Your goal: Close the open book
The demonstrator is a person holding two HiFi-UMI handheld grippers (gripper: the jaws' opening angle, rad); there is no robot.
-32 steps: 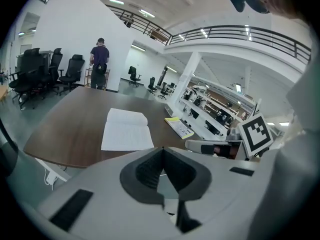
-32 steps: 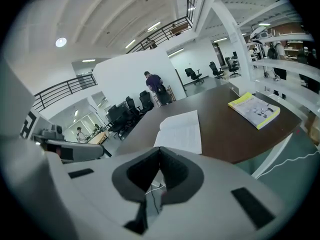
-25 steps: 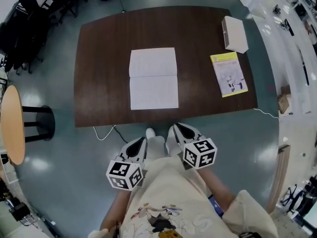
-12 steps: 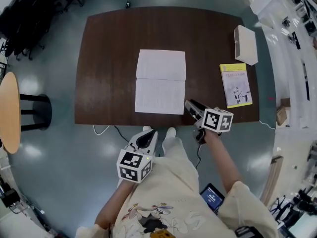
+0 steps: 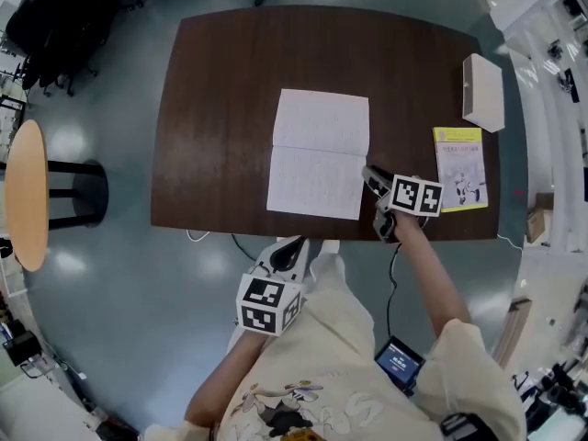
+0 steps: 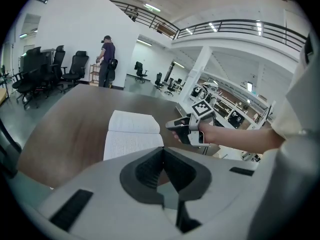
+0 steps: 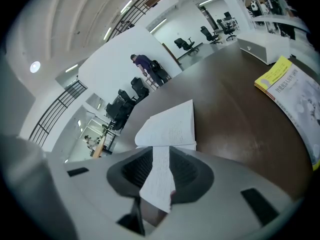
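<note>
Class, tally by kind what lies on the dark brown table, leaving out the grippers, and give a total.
Books: 2, the open book and the closed yellow book
Boxes: 1, the white box
Total: 3

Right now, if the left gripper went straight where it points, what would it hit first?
Probably the open white book, or the dark brown wooden table just before it; depth's unclear.
</note>
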